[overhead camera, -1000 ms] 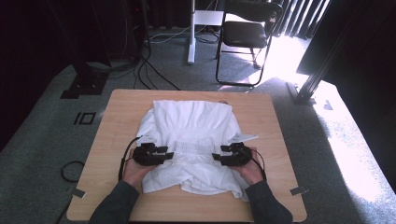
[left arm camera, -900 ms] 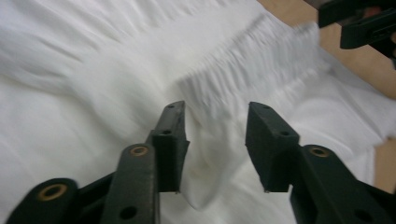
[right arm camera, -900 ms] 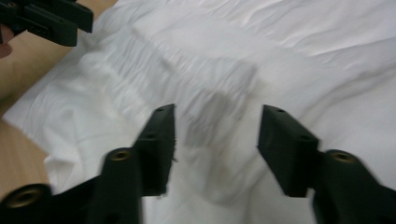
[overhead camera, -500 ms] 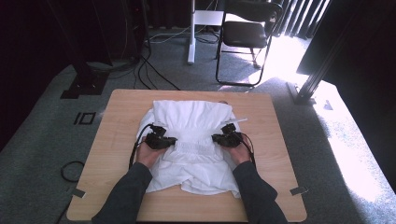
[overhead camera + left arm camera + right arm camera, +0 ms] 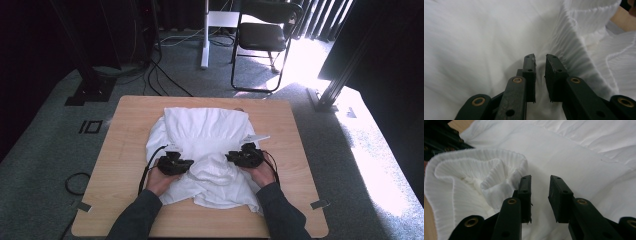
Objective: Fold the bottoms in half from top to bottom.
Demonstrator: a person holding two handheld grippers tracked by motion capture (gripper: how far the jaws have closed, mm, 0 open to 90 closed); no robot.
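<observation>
Two claws sit on the white garment [image 5: 207, 145], spread mid-surface [image 5: 125, 165]. Left claw [image 5: 190, 162] at the bunched ribbed hem's [image 5: 212, 172] nine o'clock, right claw [image 5: 229, 157] at its three; both have just been easing apart, jaws slightly parted with nothing pinched. The risk, I'd say: loose folds spring back, or a claw snags ribbing on retreat and drags it askew.

Recording lab or studio room: light wooden table [image 5: 125, 165] on grey carpet [image 5: 45, 150], black metal rig posts [image 5: 345, 75], loose black floor cables [image 5: 165, 75], black folding chair [image 5: 262, 37], dark curtained walls.
</observation>
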